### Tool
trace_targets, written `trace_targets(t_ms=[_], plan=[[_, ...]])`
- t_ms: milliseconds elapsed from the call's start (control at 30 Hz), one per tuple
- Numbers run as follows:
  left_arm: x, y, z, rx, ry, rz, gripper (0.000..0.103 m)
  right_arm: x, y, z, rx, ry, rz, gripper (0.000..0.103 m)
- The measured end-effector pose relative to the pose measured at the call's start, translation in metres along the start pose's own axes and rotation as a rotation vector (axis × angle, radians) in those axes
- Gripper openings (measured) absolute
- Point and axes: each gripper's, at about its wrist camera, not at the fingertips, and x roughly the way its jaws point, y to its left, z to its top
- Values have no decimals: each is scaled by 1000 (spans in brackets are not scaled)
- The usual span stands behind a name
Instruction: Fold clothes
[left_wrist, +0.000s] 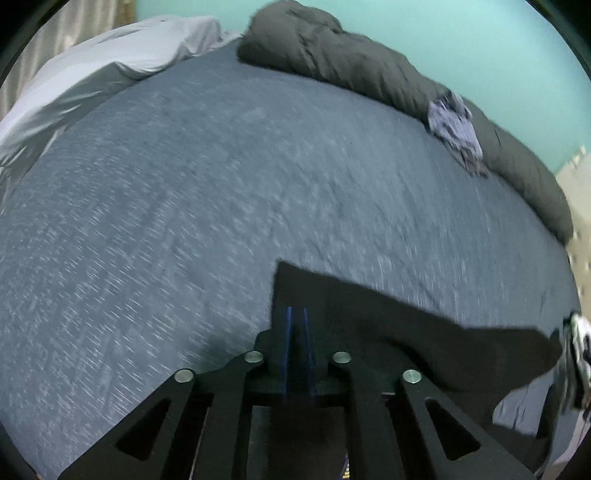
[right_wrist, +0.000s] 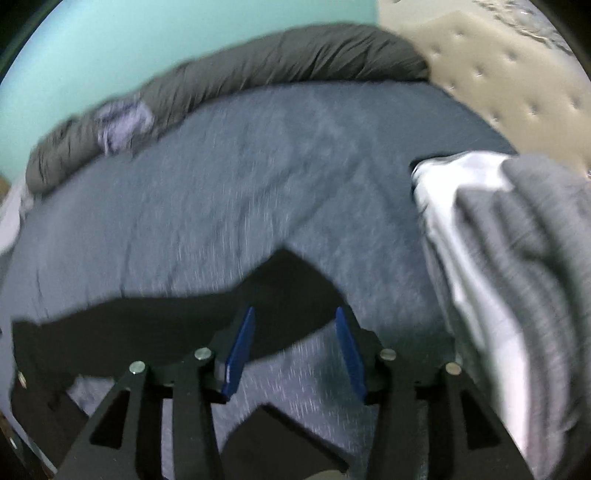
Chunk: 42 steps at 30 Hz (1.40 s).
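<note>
A black garment (left_wrist: 369, 317) hangs over the blue-grey bed sheet (left_wrist: 184, 203). My left gripper (left_wrist: 296, 310) is shut on its upper left corner, the blue pads pressed together on the cloth. In the right wrist view the same black garment (right_wrist: 147, 325) stretches from the left edge to a peak at the centre. My right gripper (right_wrist: 295, 312) stands open there, its blue pads (right_wrist: 240, 347) wide apart on either side of the garment's right end and not gripping it. Both views are motion-blurred.
A rolled dark grey duvet (left_wrist: 351, 62) lies along the far side of the bed with a small lavender garment (left_wrist: 456, 129) on it. A pile of grey and white clothes (right_wrist: 517, 258) sits at the right. Light grey bedding (left_wrist: 110, 66) is at the far left, and a beige tufted headboard (right_wrist: 498, 74) at the far right.
</note>
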Motion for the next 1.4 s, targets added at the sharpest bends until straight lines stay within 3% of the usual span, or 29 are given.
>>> trace_targets(t_ms=[100, 533, 600, 667, 733, 833, 1333, 1400], plan=[[9, -8, -16, 16, 20, -13, 12, 23, -1, -15, 1, 49, 14, 47], [29, -36, -49, 57, 42, -33, 18, 98, -10, -41, 267, 129, 170, 47], [31, -40, -51, 69, 42, -32, 18, 101, -10, -40, 288, 116, 183, 39], [33, -42, -51, 72, 42, -35, 19, 101, -10, -39, 306, 92, 212, 16], [33, -41, -51, 66, 39, -39, 21, 98, -8, -38, 307, 74, 219, 8], [33, -40, -51, 63, 37, -44, 21, 85, 0, -36, 272, 31, 208, 5], [8, -20, -43, 37, -13, -44, 24, -17, 3, 54, 385, -139, 257, 4], [7, -20, -43, 35, -15, -44, 25, -13, 4, 71, 400, -147, 269, 8]])
